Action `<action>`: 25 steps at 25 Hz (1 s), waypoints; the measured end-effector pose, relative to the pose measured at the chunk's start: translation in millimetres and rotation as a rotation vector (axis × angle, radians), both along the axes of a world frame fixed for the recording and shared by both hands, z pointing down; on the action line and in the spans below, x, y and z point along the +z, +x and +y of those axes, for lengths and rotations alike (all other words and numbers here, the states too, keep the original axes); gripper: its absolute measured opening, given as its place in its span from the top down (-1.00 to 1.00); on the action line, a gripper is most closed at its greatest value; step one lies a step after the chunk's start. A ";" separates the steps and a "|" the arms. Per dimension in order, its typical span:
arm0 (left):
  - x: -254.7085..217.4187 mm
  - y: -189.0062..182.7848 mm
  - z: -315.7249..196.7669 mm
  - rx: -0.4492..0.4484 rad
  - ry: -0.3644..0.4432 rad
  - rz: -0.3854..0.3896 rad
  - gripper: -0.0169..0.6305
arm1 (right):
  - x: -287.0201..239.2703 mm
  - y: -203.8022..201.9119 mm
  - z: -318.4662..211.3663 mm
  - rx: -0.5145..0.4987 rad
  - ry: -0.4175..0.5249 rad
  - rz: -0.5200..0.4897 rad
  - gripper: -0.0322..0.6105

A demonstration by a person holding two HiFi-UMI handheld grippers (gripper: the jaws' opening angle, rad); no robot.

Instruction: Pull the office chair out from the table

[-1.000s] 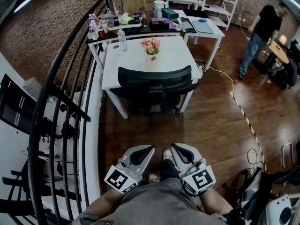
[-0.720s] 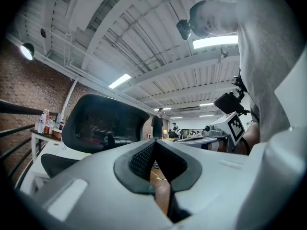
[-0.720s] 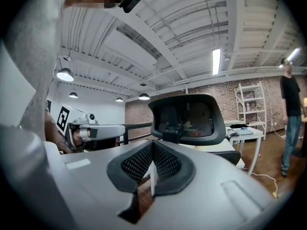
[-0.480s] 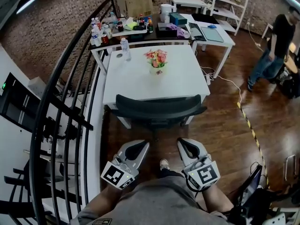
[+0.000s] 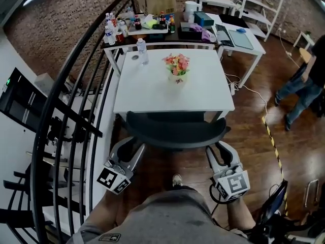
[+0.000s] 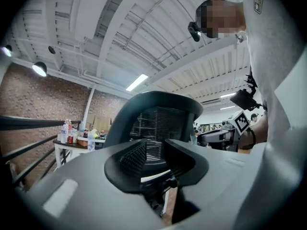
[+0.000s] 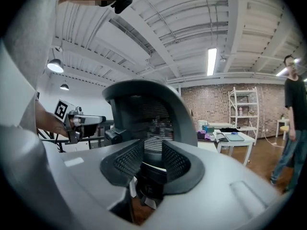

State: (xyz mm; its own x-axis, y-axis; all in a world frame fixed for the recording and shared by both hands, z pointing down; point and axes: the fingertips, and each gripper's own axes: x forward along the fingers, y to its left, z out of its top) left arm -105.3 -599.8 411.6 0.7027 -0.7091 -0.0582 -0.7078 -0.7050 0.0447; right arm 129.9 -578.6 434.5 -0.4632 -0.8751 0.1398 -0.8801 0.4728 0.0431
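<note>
Chair: office chair [image 5: 175,131] tucked at near edge of white table [image 5: 152,88], backrest toward near side; not yet pulled out.
L tongs: left gripper [image 5: 131,146] at backrest's left end; jaws part-open, just been opening; nothing clamped, backrest [image 6: 158,114] seen through the gap.
R tongs: right gripper [image 5: 217,150] at backrest's right end; jaws part-open, just been opening; nothing held, backrest [image 7: 144,104] seen beyond the gap.
Step (judged): both backrest edges to be gripped.
How: jaws to be slid over the edges at equal height and shut firmly before pulling; pull to be kept straight toward near side, w/o twist.
Tabletop: flowers [image 5: 177,65] mid, bottle [image 5: 142,51] far left; knocks to be avoided.
Floor: dark wood floor [image 5: 249,136], striped tape [image 5: 271,139] right.
Room: railing [image 5: 53,105] left, brick wall [image 5: 66,14] far, person [image 5: 304,85] right.
</note>
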 end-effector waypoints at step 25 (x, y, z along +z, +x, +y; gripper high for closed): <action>11.2 32.8 -95.4 0.373 -0.032 -0.096 -0.18 | 14.7 -19.5 -92.3 -0.387 -0.113 0.039 -0.19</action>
